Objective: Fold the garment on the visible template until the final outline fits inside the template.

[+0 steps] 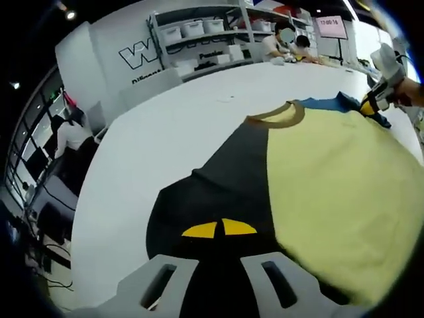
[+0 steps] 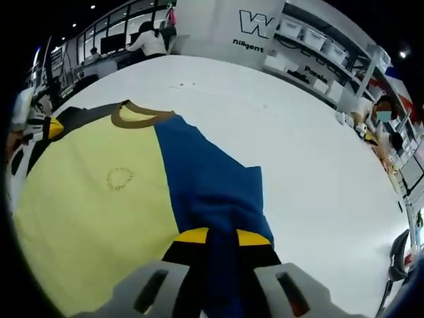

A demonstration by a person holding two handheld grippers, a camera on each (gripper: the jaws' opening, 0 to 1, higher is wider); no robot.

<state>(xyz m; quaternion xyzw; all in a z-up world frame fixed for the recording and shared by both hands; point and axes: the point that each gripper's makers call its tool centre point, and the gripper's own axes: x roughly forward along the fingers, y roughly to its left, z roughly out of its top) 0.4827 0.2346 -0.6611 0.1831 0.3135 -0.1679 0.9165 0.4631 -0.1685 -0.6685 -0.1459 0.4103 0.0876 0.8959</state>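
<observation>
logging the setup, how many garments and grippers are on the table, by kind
garment: 1, a t-shirt with a yellow body, one black sleeve and one blue sleeve
grippers: 2, left gripper on the black sleeve, right gripper on the blue sleeve
total: 3

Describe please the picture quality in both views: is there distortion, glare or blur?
Left gripper view: strong fisheye bending, so the white table edge curves; the shelves behind look soft, and ceiling lamps flare. Right gripper view: the same bending; the shirt is evenly lit without hard shadows, and the printed ring on it stays readable, while the right hand-held gripper at the bottom looks slightly soft.
</observation>
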